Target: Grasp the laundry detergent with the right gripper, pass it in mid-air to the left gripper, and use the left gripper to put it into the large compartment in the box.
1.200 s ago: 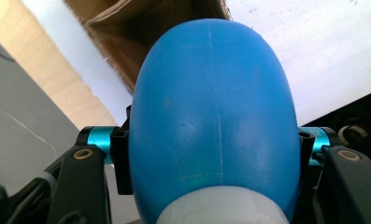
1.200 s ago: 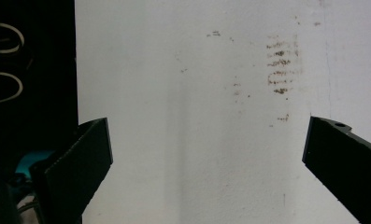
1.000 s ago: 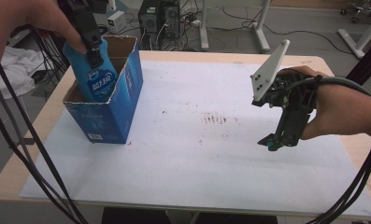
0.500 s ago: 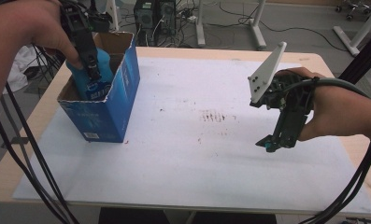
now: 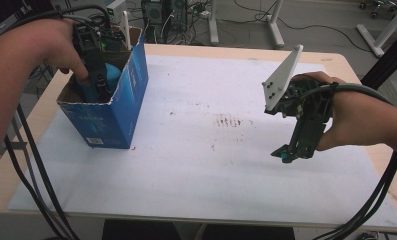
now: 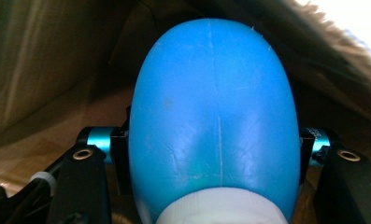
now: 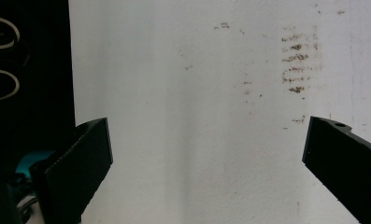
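An open blue cardboard box stands on the table's left side. My left gripper reaches down into it, shut on a blue plastic bottle with a white cap end. The bottle's body is squeezed between both jaws, with the box's brown inner walls around it. My right gripper hangs above the white sheet at the right, pointing down. In the right gripper view its jaws stand wide apart over the sheet, and nothing is between them.
A white sheet covers the wooden table; brown smudges mark its middle. Black cables trail down at the left and right edges. Desk legs and equipment stand behind the table.
My left gripper has lowered the blue bottle deep into the box. The box has shifted on the table. The right gripper has stayed where it was.
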